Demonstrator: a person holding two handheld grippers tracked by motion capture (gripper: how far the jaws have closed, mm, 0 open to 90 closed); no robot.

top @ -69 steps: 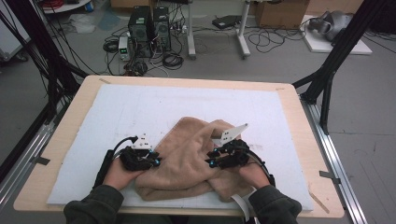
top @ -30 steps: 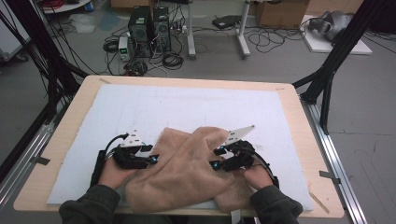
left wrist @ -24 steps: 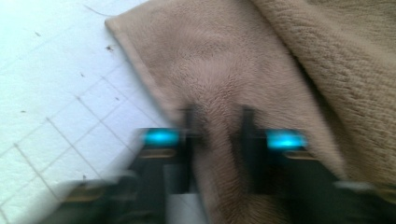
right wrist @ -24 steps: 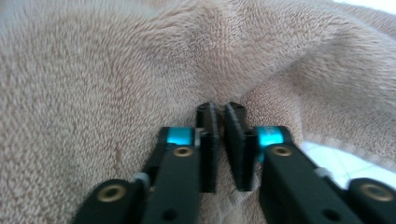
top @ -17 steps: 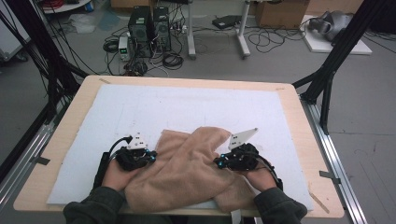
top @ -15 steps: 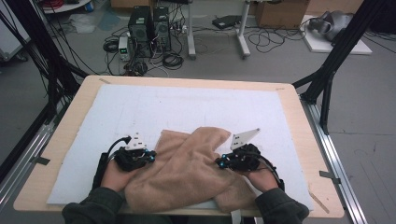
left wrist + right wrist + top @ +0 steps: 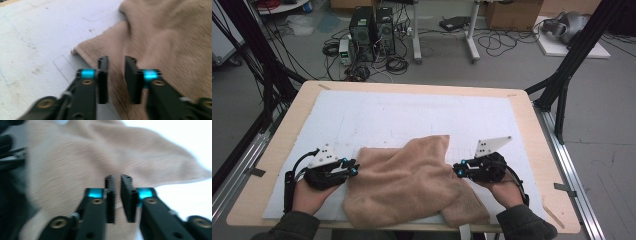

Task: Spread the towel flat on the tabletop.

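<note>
On the near half of the table (image 7: 532, 107), atop the white mat (image 7: 412, 117), lies the tan towel (image 7: 412, 180), rumpled into a loose heap with one corner peaked toward the far side and its near edge reaching the mat's front border. Your left gripper (image 7: 352, 169) sits at the towel's left edge and your right gripper (image 7: 458, 171) at its right edge, each pointing inward at the cloth. In the left gripper view, the left gripper (image 7: 116, 72) has a clear gap between its jaws, which have just been parting; towel pile shows behind the gap, but the pads do not press on it, so read this tool as released. In the right gripper view, the right gripper (image 7: 118, 190) shows a narrower slit, likewise just widened, with nothing pinched; it too has let go. Judge the towel (image 7: 75, 170) as light, soft and limp: it will sag, fold on itself and drag along the mat rather than hold any shape, though its nap should resist slipping from the pads. Take hold at a hem or a corner, such as the thin edge beside the left jaws (image 7: 85, 48), pinching a single layer; a grasp in the thick middle would likely gather several folds at once.
</note>
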